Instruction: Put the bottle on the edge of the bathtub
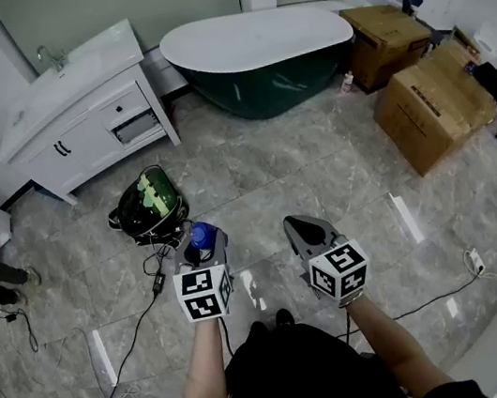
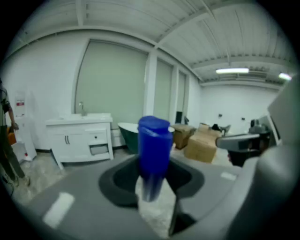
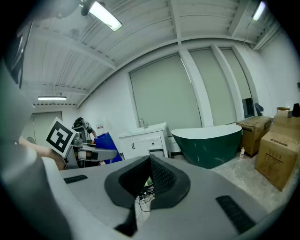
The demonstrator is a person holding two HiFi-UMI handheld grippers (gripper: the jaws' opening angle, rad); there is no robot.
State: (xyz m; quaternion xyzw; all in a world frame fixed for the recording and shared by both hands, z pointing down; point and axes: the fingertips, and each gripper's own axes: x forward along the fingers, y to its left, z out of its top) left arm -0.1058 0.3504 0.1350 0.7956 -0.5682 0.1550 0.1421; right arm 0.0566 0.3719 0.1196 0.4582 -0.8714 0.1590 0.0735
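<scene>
Head view: the person stands on the grey marble-look floor (image 1: 342, 186), with both grippers held out in front, side by side.
Left gripper (image 1: 202, 247): its jaws are clamped on the blue cylindrical plastic bottle (image 2: 153, 140), gripping it low on the body.
Bottle axis: upright, cap on top, rising clear of the jaws.
Right gripper (image 1: 303, 226): its jaws are together, with nothing between them.
Black bag with green contents (image 1: 147, 206): on the floor just ahead of the left gripper.
White vanity cabinet with basin (image 1: 80, 108): farther off, ahead to the left.
Dark green oval bathtub with white rim (image 1: 258, 91): well apart from the bottle, ahead and slightly right, its long side facing the person.
Coming move: likely a forward carry by the left gripper to that near rim, keeping the bottle upright.
</scene>
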